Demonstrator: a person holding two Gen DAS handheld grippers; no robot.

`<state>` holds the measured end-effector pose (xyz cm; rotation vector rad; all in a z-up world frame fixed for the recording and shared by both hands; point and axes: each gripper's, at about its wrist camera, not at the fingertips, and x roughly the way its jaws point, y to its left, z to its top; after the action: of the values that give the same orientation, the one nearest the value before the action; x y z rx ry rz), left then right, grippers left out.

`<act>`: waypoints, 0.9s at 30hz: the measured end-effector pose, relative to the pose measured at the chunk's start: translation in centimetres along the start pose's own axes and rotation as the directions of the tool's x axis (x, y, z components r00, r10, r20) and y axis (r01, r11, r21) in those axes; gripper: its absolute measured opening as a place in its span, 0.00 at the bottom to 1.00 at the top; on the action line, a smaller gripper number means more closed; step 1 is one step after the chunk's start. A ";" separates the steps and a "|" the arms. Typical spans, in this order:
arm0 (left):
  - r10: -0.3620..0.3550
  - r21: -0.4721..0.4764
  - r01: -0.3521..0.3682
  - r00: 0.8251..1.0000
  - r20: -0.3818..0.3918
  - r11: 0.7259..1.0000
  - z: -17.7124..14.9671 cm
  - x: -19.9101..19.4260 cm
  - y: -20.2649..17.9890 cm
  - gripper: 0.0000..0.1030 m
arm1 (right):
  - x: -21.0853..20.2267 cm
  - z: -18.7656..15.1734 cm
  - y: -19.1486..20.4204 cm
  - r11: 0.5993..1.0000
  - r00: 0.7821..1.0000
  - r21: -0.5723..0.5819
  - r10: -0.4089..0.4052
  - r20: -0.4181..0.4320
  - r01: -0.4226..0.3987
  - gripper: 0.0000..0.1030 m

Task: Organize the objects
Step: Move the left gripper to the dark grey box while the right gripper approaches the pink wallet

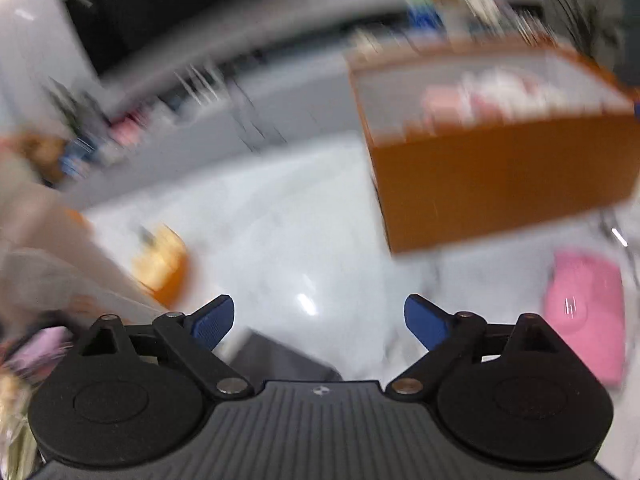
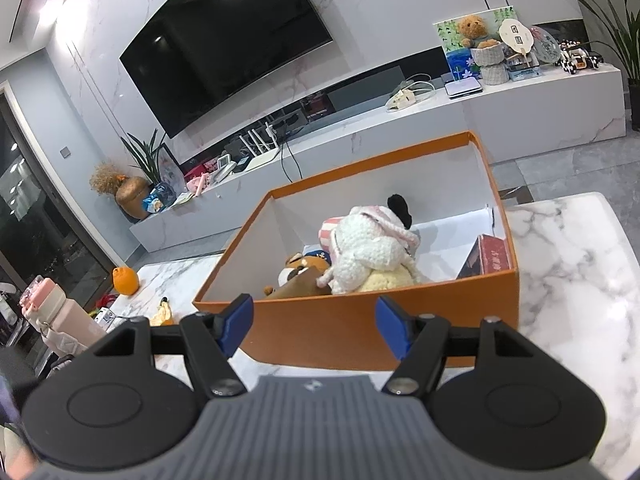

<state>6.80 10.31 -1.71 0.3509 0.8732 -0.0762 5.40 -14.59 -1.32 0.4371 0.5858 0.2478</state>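
Between pickups in a tidy-up on a marble table (image 2: 568, 264): both tools empty, loose items left outside the box.

Far left, right-wrist view: one pink-lidded bottle (image 2: 52, 308) at the table's edge, then one orange fruit (image 2: 126, 280) and one small yellow-orange toy (image 2: 162, 314) lying apart on the stone, left of the box.

Centre: one open orange box (image 2: 360, 324), holding one brown bear plush (image 2: 300, 270), one white crocheted plush (image 2: 368, 256) piled over a cream one, one dark red carton (image 2: 494, 258) against the right wall. Anything deeper in the pile hidden.

Right gripper (image 2: 314, 326) poised low before the box's near wall, jaws parted, nothing between the blue pads.

Left-wrist view, heavily blurred: left gripper (image 1: 319, 322) over bare marble, jaws spread to their widest, gripping nothing. One orange blur, likely the small toy, to the left; one dark flat object just below the pads, unidentifiable; the box at upper right; one pink item (image 1: 584, 312) at far right.

Judged next: bring the spread left jaws over the nearest loose piece, close, carry into the box.
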 end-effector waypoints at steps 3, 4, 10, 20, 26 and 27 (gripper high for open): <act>-0.148 0.086 0.168 0.967 -0.206 0.982 1.0 2.8 1.1 1.00 | -0.1 0.2 0.2 1.000 1.000 -0.001 0.009 0.006 -0.009 0.68; -0.146 0.113 0.181 0.953 -0.264 0.977 1.4 3.4 1.4 1.00 | 0.0 0.3 0.2 1.000 1.000 0.001 0.011 0.007 -0.011 0.68; -0.060 0.264 0.202 0.885 -0.462 0.943 2.3 5.9 2.5 1.00 | 0.2 0.2 0.4 1.000 1.000 -0.002 0.011 0.002 -0.011 0.68; -0.013 0.297 0.190 0.860 -0.511 0.936 1.8 9.1 3.0 1.00 | 0.7 -0.6 0.7 0.999 0.998 -0.022 0.024 -0.051 -0.025 0.72; -0.026 0.277 0.190 0.864 -0.503 0.942 1.7 8.5 3.0 1.00 | 3.3 -3.0 1.9 0.986 0.962 -0.145 -0.113 -0.250 0.078 0.72; -0.026 0.280 0.191 0.864 -0.503 0.941 1.7 8.4 2.9 1.00 | 3.7 -3.6 1.9 0.985 0.952 -0.146 -0.126 -0.280 0.088 0.72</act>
<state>14.01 13.17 -6.30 0.6445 1.3993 -0.2462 6.15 -10.45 -4.87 0.2401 0.8714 0.2465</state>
